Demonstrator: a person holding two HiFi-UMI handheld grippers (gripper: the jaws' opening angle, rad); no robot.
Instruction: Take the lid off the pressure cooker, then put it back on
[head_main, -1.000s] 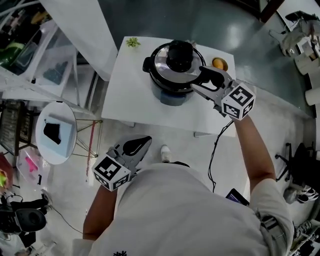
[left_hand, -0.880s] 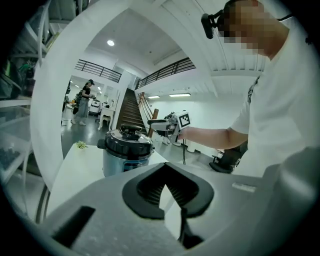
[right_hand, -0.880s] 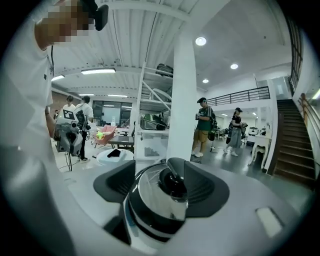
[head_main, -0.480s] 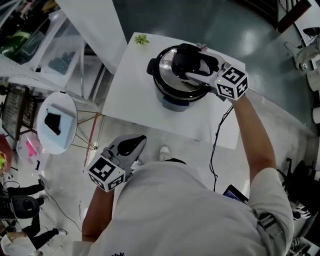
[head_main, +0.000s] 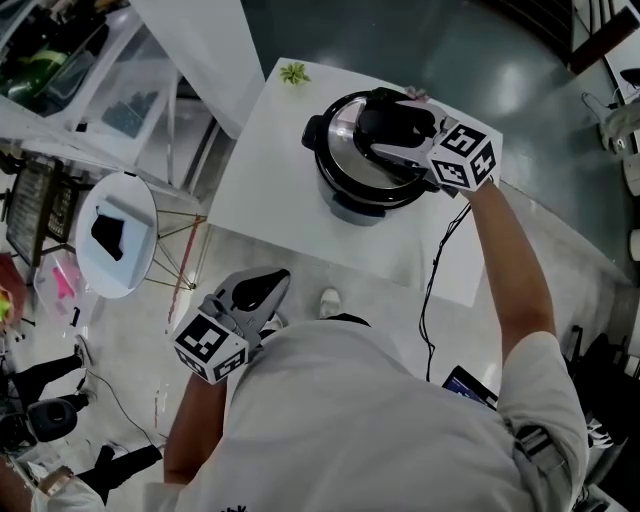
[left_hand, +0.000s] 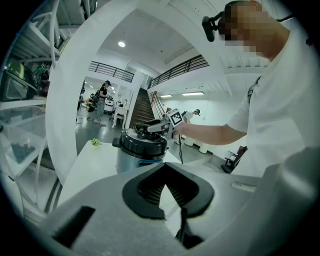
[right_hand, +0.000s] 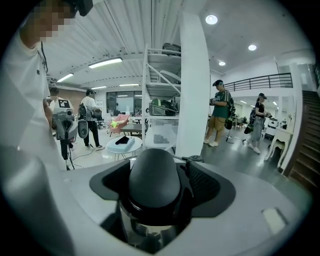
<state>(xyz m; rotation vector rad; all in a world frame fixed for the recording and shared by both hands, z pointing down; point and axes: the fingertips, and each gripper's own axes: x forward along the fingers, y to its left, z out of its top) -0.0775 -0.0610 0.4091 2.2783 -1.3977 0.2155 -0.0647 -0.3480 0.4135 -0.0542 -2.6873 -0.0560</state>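
1. Although brought squarely over the lid knob (right_hand: 154, 180), found not yet clamped: right gripper (head_main: 380, 130) spread to its widest, having just been opening, with the knob between the pads and a gap showing on its left side.
2. Compared with a second ago: then reaching only the cooker's right-hand edge, since carried inward across the lid (head_main: 345, 135) and lowered onto its centre. Read as approach complete, grip pending.
3. For the task: lid seated and undisturbed, so removal not begun. Judged next requirement: closing on the knob before any turning or lifting.
4. Lid located flat on top of the pressure cooker (left_hand: 137, 157), itself standing on the white table (head_main: 270, 180), toward the far side. Also noted: small green plant (head_main: 294, 72) at the far corner, well apart from the cooker, and power cord (head_main: 432, 290) trailing off the near edge.
5. Orientation: upright, main axis vertical, knob pointing up. Round in plan, hence no true long axis. Only directional feature visible: black side lug (head_main: 313, 131) pointing left in the head view. Line from lug through knob running roughly toward the marker cube (head_main: 462, 156), along the gripper's reach. Opposite lug, if any, hidden beneath the gripper.
6. Left gripper (head_main: 262, 293): held low beside the person's body, well apart from the table, jaw tips together, nothing between them. Aimed toward the cooker in its own view.
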